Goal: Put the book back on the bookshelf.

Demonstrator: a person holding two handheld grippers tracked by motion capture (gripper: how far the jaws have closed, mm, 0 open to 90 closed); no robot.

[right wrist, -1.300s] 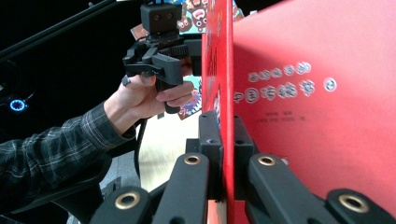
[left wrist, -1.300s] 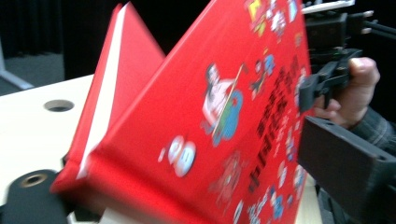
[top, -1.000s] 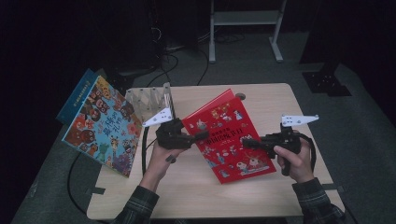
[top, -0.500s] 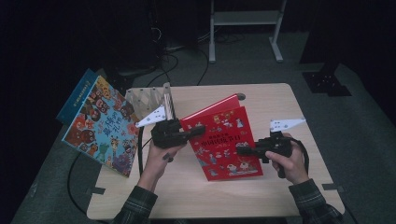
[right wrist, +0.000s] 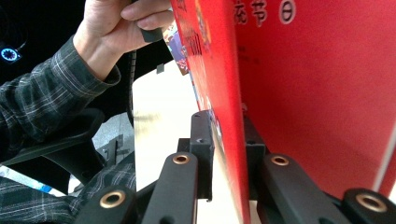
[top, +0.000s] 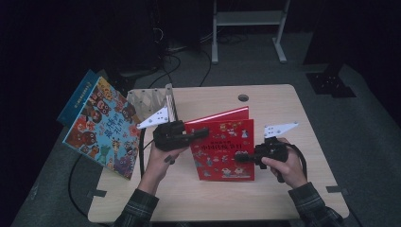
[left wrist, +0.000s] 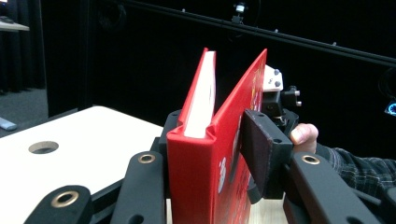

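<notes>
At the left edge of the table (top: 283, 198) a colourful picture book (top: 101, 126) leans with a blue book (top: 78, 97) behind it, and a wooden rack (top: 153, 99) stands just beside them. The left gripper (top: 201, 133) is clamped on the spine side of the red book (top: 222, 149), which stands upright near the middle of the table with its front cover swung slightly away from the pages. On the right, the right gripper (top: 240, 157) pinches only that front cover between its jaws, near the book's free edge.
</notes>
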